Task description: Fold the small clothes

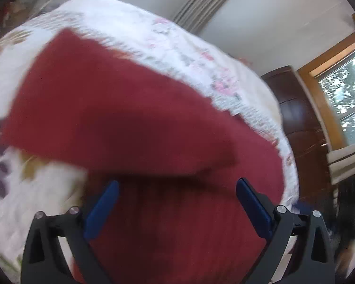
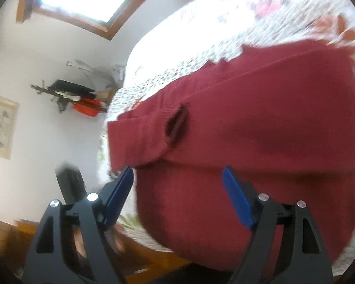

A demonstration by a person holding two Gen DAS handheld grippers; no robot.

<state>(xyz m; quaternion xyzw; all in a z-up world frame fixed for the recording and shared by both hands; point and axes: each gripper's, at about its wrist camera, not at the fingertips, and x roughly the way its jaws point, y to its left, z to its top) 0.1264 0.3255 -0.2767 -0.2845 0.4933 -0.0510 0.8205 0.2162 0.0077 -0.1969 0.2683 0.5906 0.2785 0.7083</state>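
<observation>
Red knit garment [image 1: 135, 123] lay partly folded near the bed's [image 1: 201, 54] edge; left gripper [image 1: 177, 189] and right gripper [image 2: 177, 175] hovered spread and empty, seemingly poised to pinch its near hem.

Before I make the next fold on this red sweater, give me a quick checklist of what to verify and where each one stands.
1. Left hand-held gripper open and free of cloth: ok, blue fingers spread, nothing pinched.
2. Right hand-held gripper open: ok, fingers apart.
3. Red sweater lying on the floral bedspread: ok.
4. A fold already laid over: ok, a doubled layer with a sleeve cuff opening shows on top.
5. Edges aligned and flat: cannot tell, both views are blurred.
6. Sweater fully on the bed: cannot tell, its near edge reaches the bed's edge in the right view.
</observation>
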